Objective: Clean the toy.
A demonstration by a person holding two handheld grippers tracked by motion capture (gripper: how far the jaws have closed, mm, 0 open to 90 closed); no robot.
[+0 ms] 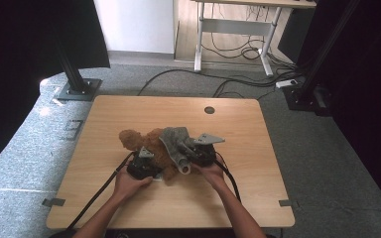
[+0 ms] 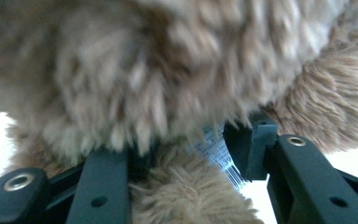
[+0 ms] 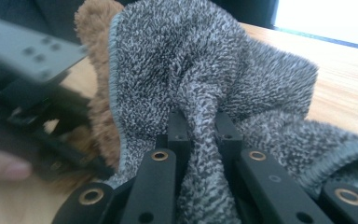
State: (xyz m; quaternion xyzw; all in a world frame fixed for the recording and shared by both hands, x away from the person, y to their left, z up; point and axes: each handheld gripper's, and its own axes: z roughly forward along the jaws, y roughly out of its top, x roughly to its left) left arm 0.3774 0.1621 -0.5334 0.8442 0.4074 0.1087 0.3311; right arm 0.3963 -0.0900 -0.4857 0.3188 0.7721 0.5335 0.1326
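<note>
- Pinching a fold of the grey, looped terry cloth (image 3: 200, 88), the right gripper (image 3: 199, 128) has its two black jaws clenched tight on the fabric, which bunches up between them in the right gripper view.
- From the high view, that right gripper (image 1: 198, 151) sits near the middle of the light wooden table (image 1: 129, 114), and the grey cloth (image 1: 174, 139) is draped over the right side of the brown, shaggy plush toy (image 1: 146, 141).
- The plush toy lies at the table's centre, one furry limb stretching to the left, its body running toward the near edge between the two grippers.
- The left gripper (image 1: 143, 166) is pressed against the near left side of the toy, with the person's left hand (image 1: 129, 183) wrapped round its body.
- In the left gripper view the left gripper (image 2: 186, 154) has its jaws partly spread with brown fur (image 2: 168, 84) crowding between and above them; whether the pads actually press on the toy I cannot tell.
- A white printed label (image 2: 219, 156) of the toy shows just inside the right-hand jaw in that view.
- The person's right hand (image 1: 212, 173) holds the right gripper from the near side, and black cables trail from both grippers toward the near edge.
- Beyond the table's far edge, a grey carpeted floor (image 1: 327, 148) carries loose cables and a white-framed desk (image 1: 233, 27).
</note>
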